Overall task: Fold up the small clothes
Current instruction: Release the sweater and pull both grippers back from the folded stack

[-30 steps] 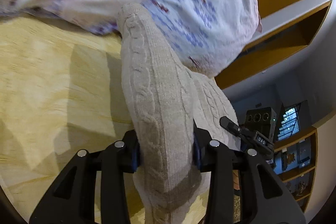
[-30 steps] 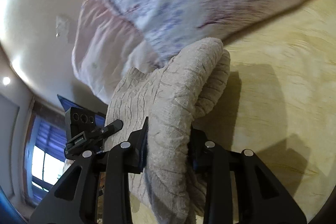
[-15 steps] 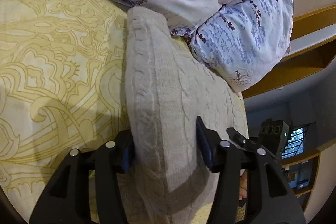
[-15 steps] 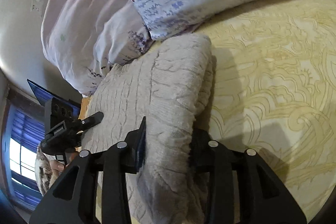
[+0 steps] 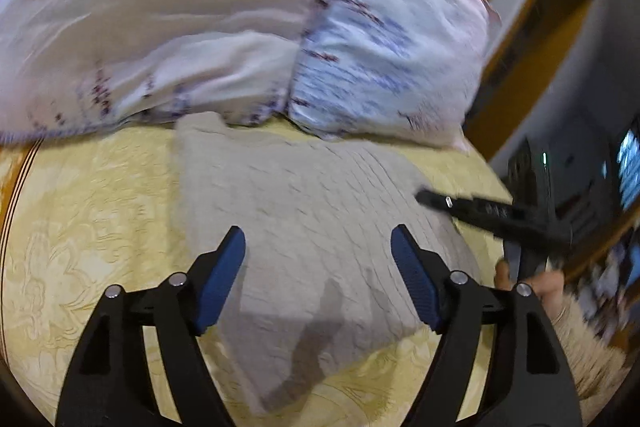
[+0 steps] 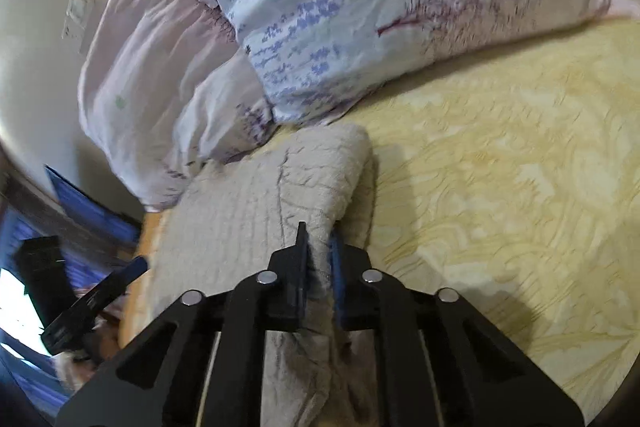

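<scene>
Sweater (image 5: 312, 227) lies under opening left tongs (image 5: 318, 269), seemingly untouched.

No legible text, label or number on anything here.

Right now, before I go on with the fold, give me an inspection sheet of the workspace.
Surface: yellow patterned bedspread.
Job's things: beige knit garment lying on the bedspread, far end near the pillows.
Clutter: two floral pillows at the far edge.
Grippers: left gripper opening, pads clear of the knit; right gripper shut on a fold of it.
Cables: nothing seen.
Surroundings: wall switch, window, shelving, blurred.
</scene>
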### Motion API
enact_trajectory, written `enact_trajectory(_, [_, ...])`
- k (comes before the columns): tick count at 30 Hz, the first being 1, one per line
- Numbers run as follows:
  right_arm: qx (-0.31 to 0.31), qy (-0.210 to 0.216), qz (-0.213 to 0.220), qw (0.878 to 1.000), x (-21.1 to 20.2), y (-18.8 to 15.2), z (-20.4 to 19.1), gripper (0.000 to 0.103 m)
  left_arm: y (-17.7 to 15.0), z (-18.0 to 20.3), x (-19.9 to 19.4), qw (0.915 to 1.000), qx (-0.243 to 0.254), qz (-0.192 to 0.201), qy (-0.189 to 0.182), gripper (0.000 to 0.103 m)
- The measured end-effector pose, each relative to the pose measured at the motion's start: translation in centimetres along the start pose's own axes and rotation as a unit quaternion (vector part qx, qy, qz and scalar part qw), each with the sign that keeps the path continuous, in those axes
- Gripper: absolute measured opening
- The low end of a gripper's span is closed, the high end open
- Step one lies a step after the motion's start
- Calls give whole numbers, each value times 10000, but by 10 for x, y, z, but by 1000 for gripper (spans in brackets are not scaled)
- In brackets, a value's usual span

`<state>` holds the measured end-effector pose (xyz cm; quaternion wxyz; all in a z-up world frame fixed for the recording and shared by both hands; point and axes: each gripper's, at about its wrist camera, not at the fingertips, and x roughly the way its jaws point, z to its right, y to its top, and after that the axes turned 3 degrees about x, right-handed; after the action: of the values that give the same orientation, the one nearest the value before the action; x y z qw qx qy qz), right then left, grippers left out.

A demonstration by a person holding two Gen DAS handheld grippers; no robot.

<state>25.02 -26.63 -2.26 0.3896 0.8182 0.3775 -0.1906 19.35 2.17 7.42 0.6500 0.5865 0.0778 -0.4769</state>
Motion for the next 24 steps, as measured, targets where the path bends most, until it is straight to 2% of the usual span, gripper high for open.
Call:
enact_trajectory(3, [50, -426, 129, 9990, 3, 4, 4, 8, -6, 14, 10, 9994, 248, -117, 193, 75])
enact_trajectory(7, [209, -687, 4, 9974, 12, 7, 16, 4, -12, 22, 26, 9971, 471, -259, 533, 78])
enact_trajectory(9, [113, -638, -2, 9979, 8, 5, 13, 4, -13, 25, 30, 9961, 514, -306, 642, 79])
enact_trajectory(10, [-11, -677, 132, 9976, -1, 3, 8, 5, -14, 25, 32, 9956, 543, -320, 693, 80])
enact_trajectory(12, [-197, -698, 309, 9969, -16, -2, 0, 10, -15, 27, 34, 9949, 580, -341, 752, 81])
enact_trajectory(13, [-343, -617, 404, 9967, -26, -6, -7, 16, -16, 28, 36, 9944, 612, -345, 794, 82])
enact_trajectory(15, [-669, -450, 501, 9955, -38, -16, -22, 17, -18, 29, 38, 9935, 673, -356, 848, 84])
enact_trajectory(19, [-1490, -439, 223, 9876, -37, -46, -53, 17, -19, 32, 44, 9922, 722, -361, 954, 87])
enact_trajectory(21, [-1755, -735, -33, 9817, -24, -57, -58, 17, -20, 34, 46, 9907, 804, -347, 1042, 87])
enact_trajectory(22, [-1834, -1031, -190, 9774, -13, -61, -56, 18, -22, 36, 46, 9899, 856, -320, 1086, 87])
enact_trajectory(24, [-1866, -1138, -192, 9756, -5, -65, -52, 18, -24, 39, 38, 9896, 853, -205, 1138, 87])
